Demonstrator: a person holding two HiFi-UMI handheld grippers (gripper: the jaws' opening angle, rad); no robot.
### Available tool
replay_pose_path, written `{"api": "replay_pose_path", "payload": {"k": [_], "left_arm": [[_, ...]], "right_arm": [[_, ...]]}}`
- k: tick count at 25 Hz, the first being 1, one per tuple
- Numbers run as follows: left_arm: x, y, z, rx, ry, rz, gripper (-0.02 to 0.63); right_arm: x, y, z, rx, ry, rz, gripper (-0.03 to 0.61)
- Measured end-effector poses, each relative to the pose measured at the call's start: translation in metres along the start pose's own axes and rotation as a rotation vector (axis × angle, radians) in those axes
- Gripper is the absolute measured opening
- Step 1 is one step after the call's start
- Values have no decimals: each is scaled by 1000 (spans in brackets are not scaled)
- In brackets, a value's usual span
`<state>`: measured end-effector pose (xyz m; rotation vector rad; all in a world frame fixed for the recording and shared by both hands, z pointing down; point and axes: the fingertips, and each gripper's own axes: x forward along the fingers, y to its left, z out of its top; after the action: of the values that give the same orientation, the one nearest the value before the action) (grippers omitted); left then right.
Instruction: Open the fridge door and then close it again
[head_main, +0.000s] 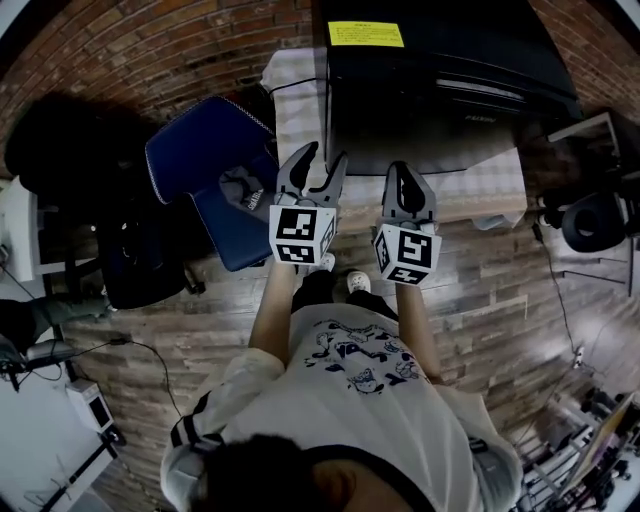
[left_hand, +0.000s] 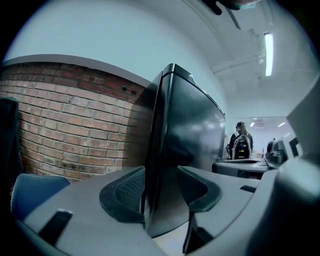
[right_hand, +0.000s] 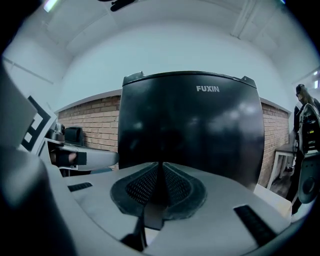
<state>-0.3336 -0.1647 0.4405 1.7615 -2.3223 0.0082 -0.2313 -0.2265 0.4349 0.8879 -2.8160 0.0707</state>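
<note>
The black fridge (head_main: 450, 100), door shut, is seen just ahead on a cloth-covered tabletop (head_main: 290, 100). The left hand-held gripper (head_main: 320, 160) is held wide open and empty, lined up on the door's edge, seemingly for a pull. The right hand-held gripper (head_main: 406, 178) is held closed, empty.

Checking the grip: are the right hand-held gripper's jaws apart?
No, the right hand-held gripper has its jaws together, nothing between them.
</note>
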Motion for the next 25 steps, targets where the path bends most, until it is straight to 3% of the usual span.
{"api": "replay_pose_path", "payload": {"k": [10,25], "left_arm": [[26,-1,-14,22,60,-197,232],[37,-5,-15,105,56,-317,233]], "right_arm": [[12,-5,-11,3,37,-100,41],[6,-13,-23,11,71,-206,41]]}}
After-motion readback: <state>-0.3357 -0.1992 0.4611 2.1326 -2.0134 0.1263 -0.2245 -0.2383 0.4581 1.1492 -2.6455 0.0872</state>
